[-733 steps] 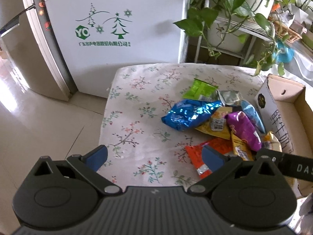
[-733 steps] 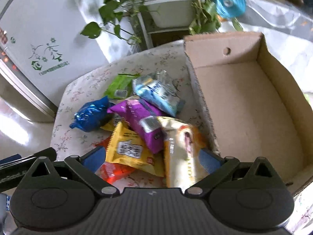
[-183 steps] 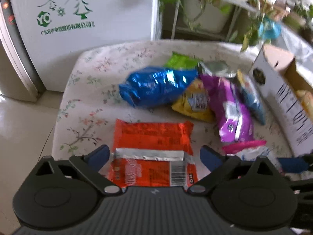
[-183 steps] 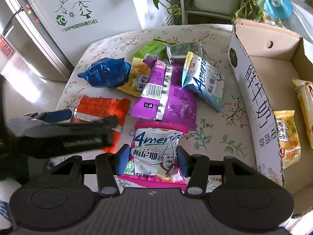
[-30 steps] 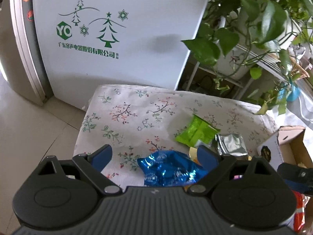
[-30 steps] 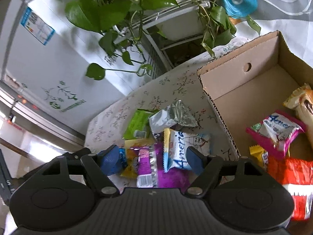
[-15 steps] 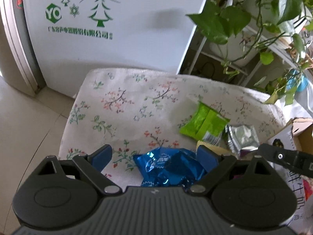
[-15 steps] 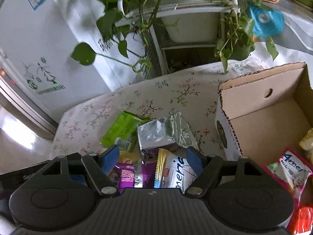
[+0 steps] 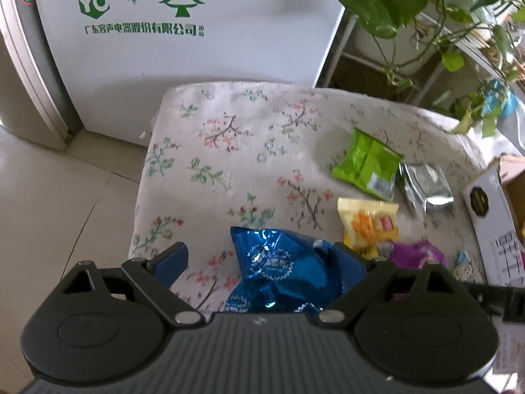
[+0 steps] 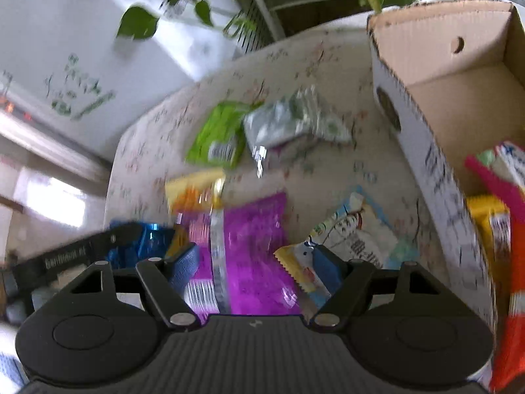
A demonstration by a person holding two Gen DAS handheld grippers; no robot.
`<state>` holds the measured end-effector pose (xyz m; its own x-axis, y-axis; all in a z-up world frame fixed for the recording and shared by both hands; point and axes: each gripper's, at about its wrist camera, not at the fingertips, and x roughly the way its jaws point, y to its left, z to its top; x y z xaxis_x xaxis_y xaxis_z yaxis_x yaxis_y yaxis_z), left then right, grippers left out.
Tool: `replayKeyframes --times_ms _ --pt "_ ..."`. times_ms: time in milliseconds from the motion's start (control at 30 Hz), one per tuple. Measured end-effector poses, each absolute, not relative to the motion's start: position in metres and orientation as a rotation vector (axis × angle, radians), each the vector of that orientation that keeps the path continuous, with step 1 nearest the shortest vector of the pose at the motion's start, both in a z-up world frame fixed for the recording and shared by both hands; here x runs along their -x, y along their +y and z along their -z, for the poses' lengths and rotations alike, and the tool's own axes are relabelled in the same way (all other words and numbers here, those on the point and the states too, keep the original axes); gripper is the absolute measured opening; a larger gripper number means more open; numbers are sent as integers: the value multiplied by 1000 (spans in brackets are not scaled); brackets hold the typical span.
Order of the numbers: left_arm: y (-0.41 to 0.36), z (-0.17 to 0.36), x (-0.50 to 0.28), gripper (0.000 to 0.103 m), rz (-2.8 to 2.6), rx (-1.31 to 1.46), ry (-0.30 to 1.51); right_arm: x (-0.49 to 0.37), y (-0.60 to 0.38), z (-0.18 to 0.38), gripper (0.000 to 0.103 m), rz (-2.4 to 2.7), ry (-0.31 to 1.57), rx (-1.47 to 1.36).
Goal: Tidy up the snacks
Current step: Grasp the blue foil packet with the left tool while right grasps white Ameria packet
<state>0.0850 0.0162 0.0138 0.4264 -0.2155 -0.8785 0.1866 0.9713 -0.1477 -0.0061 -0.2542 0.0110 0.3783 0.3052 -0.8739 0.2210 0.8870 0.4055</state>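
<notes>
A floral cloth covers the small table where the snacks lie. My left gripper is open, low over a shiny blue foil bag that lies between its fingers. My right gripper is open over a purple packet, and its right finger overlaps a white-and-blue packet. Farther back lie a green packet, a silver packet and a yellow packet. The cardboard box at the right holds a pink-and-white packet, a yellow one and an orange one.
A white appliance with a green tree logo stands behind the table. A rack with trailing plants fills the back right. Tiled floor drops away past the table's left edge. The left gripper's body shows at the left of the right wrist view.
Both grippers have sunk and tipped down towards the snacks. The blue bag now lies between the left fingers and the purple packet between the right ones. Neither gripper's opening has changed.
</notes>
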Motion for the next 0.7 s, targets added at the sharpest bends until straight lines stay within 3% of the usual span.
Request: replayKeyframes --times_ms 267,700 --pt "20 -19 -60 93 339 -66 1107 50 -268 -39 85 -6 1127 -583" --pt "26 -27 -72 93 341 67 1086 30 -265 0 85 264 1153 -543"
